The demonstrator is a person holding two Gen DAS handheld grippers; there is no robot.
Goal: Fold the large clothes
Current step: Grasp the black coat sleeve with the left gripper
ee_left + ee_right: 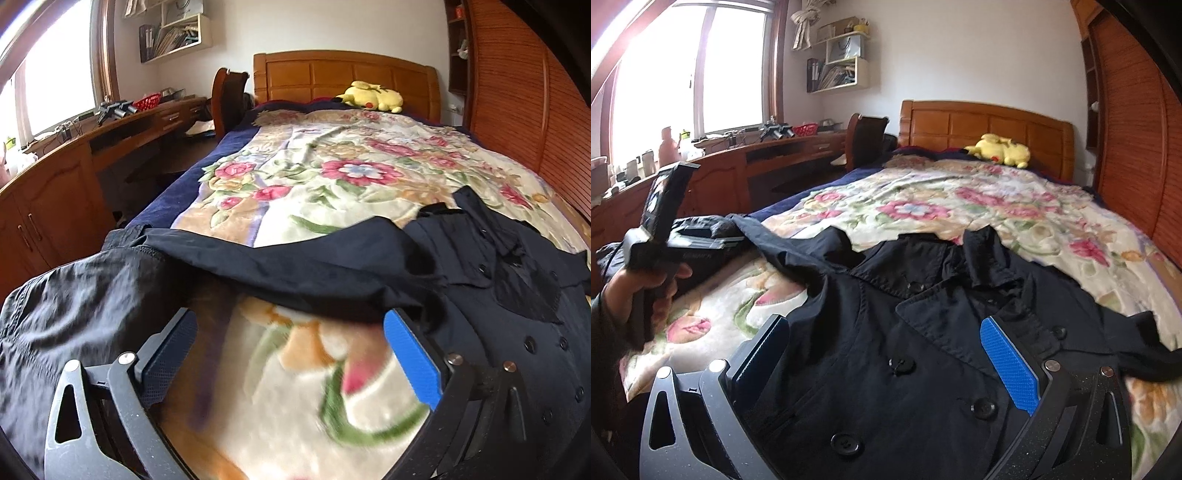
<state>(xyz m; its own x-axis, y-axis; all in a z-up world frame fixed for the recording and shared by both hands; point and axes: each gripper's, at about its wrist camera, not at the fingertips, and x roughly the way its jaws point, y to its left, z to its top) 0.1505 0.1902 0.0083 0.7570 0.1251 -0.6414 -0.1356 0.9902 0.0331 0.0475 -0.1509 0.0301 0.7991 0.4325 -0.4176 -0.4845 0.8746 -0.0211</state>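
A dark double-breasted coat (886, 350) is spread front-up across the floral blanket (979, 206), filling the lower half of the right wrist frame. The right gripper (882, 354) is held wide apart over its buttons. The left gripper (291, 354) is also spread wide, nothing pinched, probably just short of the sleeve (258, 266), though it's blurry there.

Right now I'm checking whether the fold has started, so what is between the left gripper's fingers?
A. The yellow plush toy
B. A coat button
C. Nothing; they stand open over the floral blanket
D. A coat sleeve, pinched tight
C: the left gripper has its fingers spread wide with only the floral blanket showing between them, and the dark coat lies just beyond the tips.
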